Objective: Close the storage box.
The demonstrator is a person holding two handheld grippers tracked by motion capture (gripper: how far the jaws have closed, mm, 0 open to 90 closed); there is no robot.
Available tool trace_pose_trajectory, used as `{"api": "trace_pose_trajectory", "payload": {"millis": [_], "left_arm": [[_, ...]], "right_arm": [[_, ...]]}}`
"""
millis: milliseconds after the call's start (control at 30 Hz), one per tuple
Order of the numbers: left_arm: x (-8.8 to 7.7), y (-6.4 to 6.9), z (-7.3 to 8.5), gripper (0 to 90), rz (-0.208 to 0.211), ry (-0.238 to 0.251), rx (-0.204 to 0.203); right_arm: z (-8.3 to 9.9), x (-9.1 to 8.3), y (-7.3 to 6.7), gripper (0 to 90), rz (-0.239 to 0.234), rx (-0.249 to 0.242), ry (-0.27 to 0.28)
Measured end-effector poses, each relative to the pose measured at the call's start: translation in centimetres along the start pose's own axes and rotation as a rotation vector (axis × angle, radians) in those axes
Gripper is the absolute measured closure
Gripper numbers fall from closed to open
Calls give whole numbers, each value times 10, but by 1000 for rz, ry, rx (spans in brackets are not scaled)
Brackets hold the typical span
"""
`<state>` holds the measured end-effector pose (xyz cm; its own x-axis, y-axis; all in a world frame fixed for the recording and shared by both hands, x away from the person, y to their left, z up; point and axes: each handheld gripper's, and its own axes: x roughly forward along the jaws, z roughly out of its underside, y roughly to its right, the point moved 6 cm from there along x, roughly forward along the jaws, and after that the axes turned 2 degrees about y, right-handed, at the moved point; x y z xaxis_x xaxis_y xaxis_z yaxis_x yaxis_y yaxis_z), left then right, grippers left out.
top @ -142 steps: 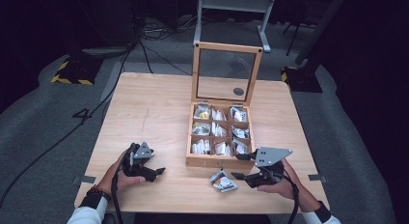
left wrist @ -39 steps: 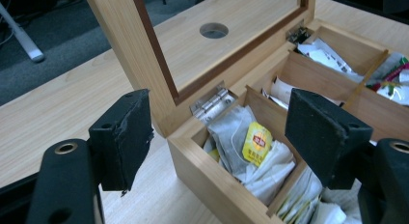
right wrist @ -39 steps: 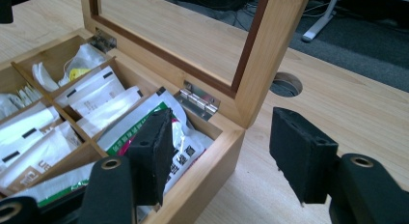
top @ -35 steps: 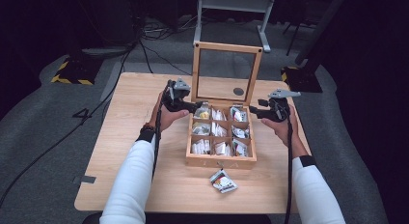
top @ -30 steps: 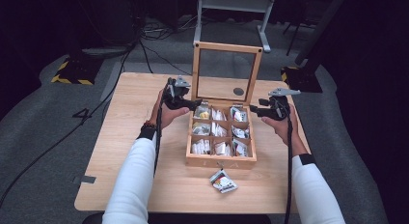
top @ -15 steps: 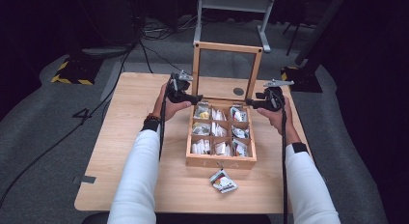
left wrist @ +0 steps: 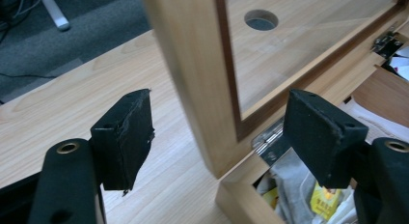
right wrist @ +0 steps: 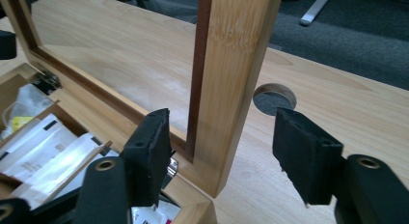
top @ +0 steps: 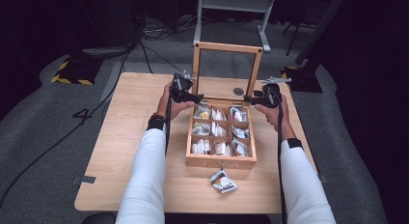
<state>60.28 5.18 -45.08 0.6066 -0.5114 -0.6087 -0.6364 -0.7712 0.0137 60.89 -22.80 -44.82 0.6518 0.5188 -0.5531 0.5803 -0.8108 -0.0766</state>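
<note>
A wooden box (top: 220, 161) with several compartments of tea bags (top: 217, 129) stands on the table, its glass-paned lid (top: 226, 47) upright at the back. My left gripper (top: 197, 95) is open at the lid's lower left corner. In the left gripper view the left gripper (left wrist: 222, 134) has its jaws on either side of the lid's left post (left wrist: 188, 74), not touching it. My right gripper (top: 249, 98) is open at the lid's lower right corner. The right gripper (right wrist: 226, 154) likewise straddles the right post (right wrist: 234, 74) with a gap on each side.
One loose tea bag packet (top: 223, 181) lies on the table (top: 135, 132) in front of the box. A round cable hole (top: 238, 91) sits in the tabletop behind the lid. Metal hinges (left wrist: 268, 135) join lid and box. Cables and a metal stand are on the floor beyond.
Both grippers have left the table's front edge and gone up to the back of the box, closing in on the lid's two side posts. The box and the loose packet have not moved.
</note>
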Motion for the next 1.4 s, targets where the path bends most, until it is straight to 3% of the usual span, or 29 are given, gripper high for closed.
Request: {"api": "trace_pose_trajectory", "payload": {"millis": [100,167,233,333,700,967,1233,1400], "left_arm": [[4,4,-1,262,18,-6,-4],[7,4,0,266,9,-25,10],[7,4,-1,269,24,-15,1],[7,6,-3,304,36,-7,-2],[4,-2,-3,506,6,2,-11],[-1,-3,-2,543,33,30,-23],[-10,-2,-5,572,15,60,-1],[-14,0,-5,590,0,55,29]], "right_arm": [[1,3,0,416,13,-5,-3],[1,4,1,445,12,4,8],[0,4,0,449,-4,10,18],[1,5,-2,466,-12,4,11],[-1,9,-7,541,-28,-1,12],[0,6,-8,563,-33,22,18],[0,1,-10,570,-24,12,20],[0,-1,-12,571,-19,2,21]]}}
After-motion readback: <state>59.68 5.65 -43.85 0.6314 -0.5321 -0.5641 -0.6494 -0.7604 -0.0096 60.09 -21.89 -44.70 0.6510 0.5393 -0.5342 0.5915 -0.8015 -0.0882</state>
